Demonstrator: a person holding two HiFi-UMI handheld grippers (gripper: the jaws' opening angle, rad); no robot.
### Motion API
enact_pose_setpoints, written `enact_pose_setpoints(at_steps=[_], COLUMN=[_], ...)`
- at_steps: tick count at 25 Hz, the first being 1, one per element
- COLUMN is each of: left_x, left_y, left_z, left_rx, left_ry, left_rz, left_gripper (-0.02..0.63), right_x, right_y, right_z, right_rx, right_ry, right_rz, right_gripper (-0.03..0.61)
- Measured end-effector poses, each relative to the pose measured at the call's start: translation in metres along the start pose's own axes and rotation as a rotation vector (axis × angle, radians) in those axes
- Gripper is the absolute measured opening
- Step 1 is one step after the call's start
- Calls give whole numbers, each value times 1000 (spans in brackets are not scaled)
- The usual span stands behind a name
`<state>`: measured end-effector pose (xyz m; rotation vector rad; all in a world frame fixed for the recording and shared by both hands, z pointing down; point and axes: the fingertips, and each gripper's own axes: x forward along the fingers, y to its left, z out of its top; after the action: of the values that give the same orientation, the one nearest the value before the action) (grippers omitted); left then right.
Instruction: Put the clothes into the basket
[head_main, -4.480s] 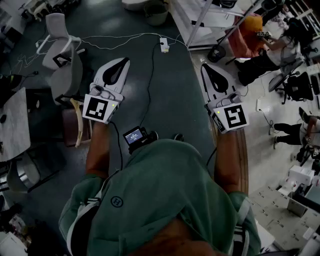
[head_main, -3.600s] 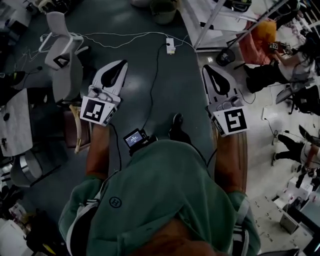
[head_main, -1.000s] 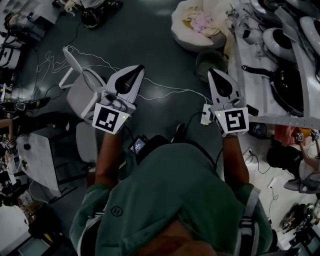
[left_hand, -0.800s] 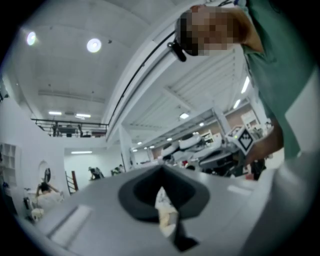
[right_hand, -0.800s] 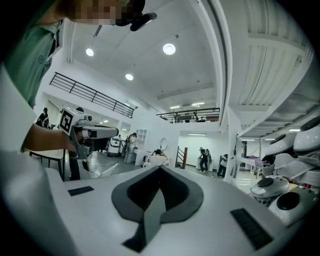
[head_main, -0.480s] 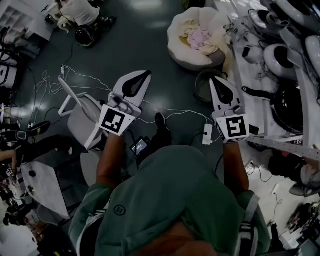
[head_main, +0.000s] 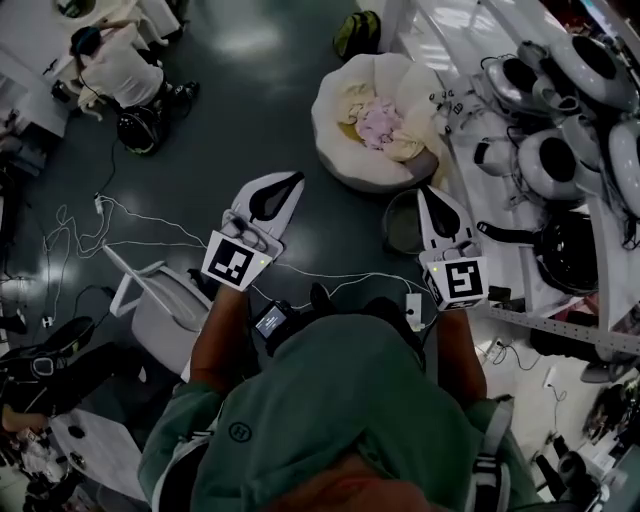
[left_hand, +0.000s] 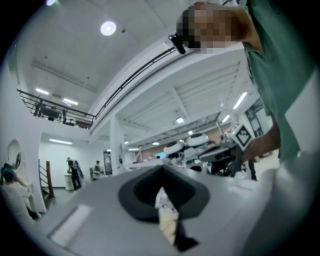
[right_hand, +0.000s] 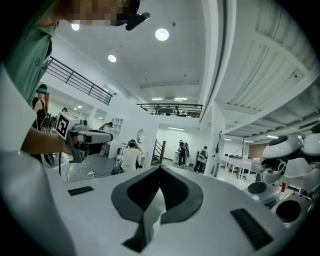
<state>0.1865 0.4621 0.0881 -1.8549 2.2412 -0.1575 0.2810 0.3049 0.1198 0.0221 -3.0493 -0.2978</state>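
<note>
Though soft-looking, round, puffy cream basket (head_main: 326, 126)

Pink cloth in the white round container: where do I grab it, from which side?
Take the pink cloth by its bunched top, coming down from above. It lies crumpled in the middle of the white container, with cream cloth beside it and a raised rim all round, so a sideways approach would likely hit the rim. The left gripper and right gripper are shut; open one first.

Dark glossy floor (head_main: 250, 120) below, white cables (head_main: 130, 213) trailing across it, a white chair (head_main: 160, 305) left, round ceiling lights (right_hand: 161, 34) overhead.
</note>
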Motion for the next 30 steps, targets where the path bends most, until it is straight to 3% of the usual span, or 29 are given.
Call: enact_pose_setpoints(at_steps=[9,24,30], left_x=[61,192,273], left_y=[80,253,282], left_z=[-38,-104,-140], left_rx=[-34,-24,-40], left_ry=[-15,106,134], left_rz=[-49,-9,-85], left_gripper=[3,3,3], right_x=[90,302,334], right_y=[-37,-152,-203], right_z=[-17,-54,-65], right_rx=[1,77,95], right_ry=[40,29,55], right_rz=[-34,-5,-76], right_gripper=[0,0,0])
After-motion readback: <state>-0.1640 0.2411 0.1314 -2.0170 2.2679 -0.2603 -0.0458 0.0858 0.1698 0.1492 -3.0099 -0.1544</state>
